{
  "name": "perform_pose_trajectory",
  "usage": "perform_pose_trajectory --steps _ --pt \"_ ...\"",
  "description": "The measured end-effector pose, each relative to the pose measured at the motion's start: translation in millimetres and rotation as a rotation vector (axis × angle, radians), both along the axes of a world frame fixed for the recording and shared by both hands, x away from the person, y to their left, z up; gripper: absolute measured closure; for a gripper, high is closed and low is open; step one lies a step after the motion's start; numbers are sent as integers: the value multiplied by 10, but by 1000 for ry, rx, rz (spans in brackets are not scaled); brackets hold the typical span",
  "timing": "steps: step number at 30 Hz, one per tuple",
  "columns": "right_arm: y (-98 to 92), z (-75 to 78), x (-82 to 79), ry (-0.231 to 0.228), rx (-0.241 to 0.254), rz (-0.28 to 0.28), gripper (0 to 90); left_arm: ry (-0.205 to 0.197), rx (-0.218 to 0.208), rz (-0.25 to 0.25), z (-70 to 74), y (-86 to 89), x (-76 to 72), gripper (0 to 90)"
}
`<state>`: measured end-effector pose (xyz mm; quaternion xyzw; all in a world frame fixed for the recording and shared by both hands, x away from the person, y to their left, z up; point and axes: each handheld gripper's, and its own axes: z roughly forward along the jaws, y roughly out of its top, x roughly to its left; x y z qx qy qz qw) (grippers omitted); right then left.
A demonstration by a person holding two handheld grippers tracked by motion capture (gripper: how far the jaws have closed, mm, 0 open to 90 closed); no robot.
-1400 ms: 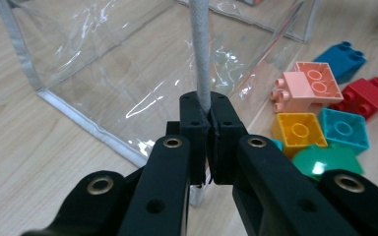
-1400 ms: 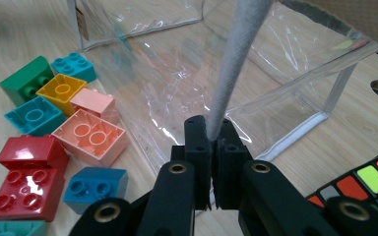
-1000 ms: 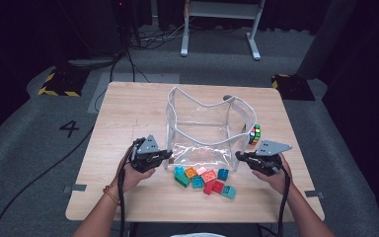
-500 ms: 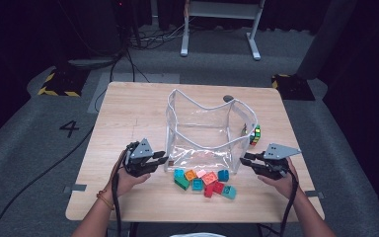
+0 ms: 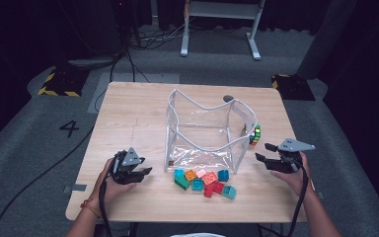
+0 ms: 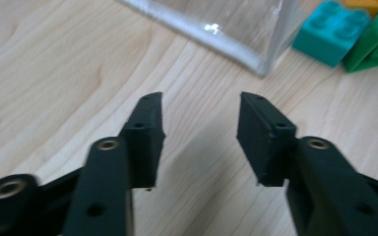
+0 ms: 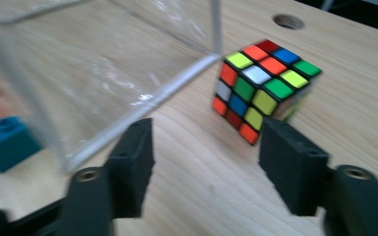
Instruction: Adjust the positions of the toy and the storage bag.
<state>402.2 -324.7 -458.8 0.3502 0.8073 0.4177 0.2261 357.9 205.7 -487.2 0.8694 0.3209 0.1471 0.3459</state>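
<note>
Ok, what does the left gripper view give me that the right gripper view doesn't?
Left gripper view, not the right: a teal brick and a green brick lying just past a bottom corner of the clear bag. Right gripper view, not the left: the colour cube standing close outside the bag, a round hole in the tabletop beyond it, and a blue brick at the picture's left edge. Both: the clear bag's pale-edged corner and the wooden table.
</note>
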Motion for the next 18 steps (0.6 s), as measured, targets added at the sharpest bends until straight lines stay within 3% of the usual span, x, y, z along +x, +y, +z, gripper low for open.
perform_pose_trajectory --steps 3,8,11,13,18 --pt "31 -35 104 17 -41 -71 227 16 -2 20 -49 14 12 364" --pt "68 -64 248 38 -27 -116 173 49 -12 58 -106 22 29 202" --pt "130 -68 325 37 -25 -126 166 49 -10 69 -127 32 35 195" --pt "205 -83 365 4 -45 -144 169 46 -15 74 -135 43 36 186" --pt "321 -110 517 34 -25 -156 169 51 -26 80 -145 48 37 175"
